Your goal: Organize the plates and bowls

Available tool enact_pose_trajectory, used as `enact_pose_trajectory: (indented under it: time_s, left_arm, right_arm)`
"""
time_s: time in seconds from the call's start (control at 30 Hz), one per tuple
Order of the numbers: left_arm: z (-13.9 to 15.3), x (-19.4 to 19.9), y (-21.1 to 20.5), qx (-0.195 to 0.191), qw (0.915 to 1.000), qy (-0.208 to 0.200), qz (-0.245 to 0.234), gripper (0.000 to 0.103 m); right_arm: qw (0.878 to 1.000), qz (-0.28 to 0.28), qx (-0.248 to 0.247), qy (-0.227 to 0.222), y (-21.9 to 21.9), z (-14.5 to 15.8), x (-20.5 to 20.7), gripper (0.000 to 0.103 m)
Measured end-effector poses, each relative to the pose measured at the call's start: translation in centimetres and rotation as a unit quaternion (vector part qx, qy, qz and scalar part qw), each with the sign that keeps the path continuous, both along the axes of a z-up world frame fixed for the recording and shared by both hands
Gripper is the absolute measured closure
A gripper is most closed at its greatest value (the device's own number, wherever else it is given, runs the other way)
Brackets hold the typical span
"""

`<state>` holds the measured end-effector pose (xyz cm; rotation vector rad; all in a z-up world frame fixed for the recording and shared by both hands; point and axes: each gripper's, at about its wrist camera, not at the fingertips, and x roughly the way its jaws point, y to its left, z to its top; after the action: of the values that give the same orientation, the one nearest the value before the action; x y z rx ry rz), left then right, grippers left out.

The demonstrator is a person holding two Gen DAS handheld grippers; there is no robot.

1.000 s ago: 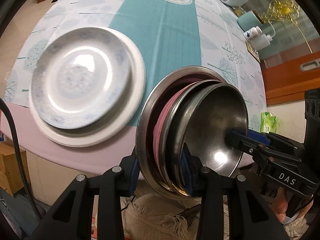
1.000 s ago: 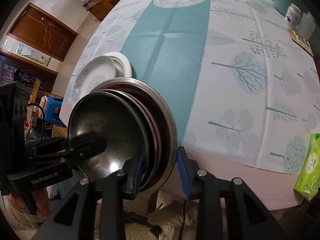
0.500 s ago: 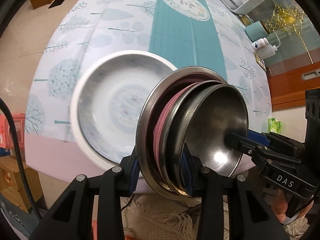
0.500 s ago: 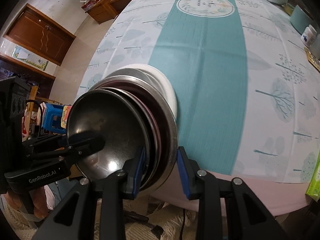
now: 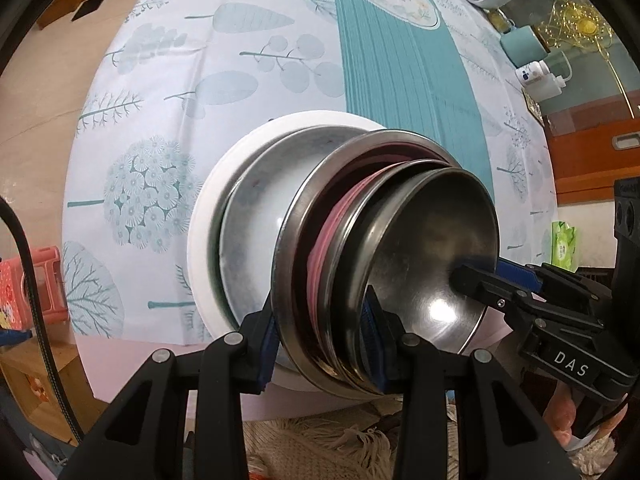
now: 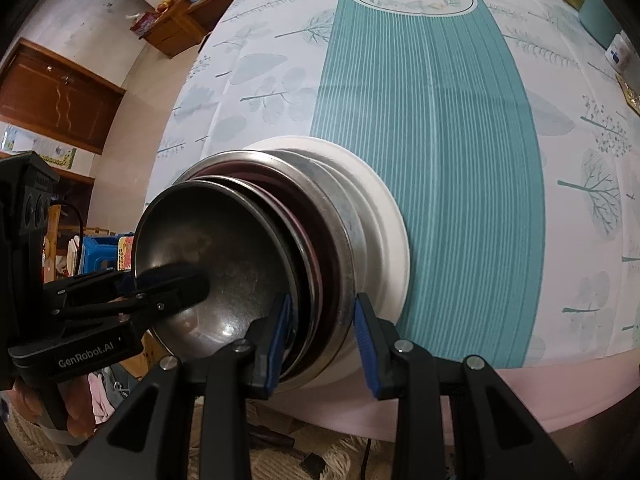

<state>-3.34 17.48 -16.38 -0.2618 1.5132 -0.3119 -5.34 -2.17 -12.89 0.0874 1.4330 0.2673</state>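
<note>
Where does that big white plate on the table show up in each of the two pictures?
Left wrist view: the white plate peeks out left of centre, behind the held bowl stack.
Right wrist view: white plate at centre, right of the stack.
Shared landmark: the teal stripe of the tablecloth.

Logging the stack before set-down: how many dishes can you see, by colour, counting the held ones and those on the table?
Steel dishes: 3, held stack
Pink dish: 1, held stack
Pale blue plate: 1, on table
White plate: 1, on table
Total: 6
</note>
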Motion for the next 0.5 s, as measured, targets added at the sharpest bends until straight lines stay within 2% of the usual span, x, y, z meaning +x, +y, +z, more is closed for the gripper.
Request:
enact_pose_trajectory:
  time_s: [0.5]
  left_arm:
    - [-1.7, 1.3, -0.4, -0.002, 0.9993, 0.020, -0.032, 0.067]
  right_arm:
    - [0.999, -0.030, -0.010, 0.008, 1.0, -1.2, 0.4, 0.071]
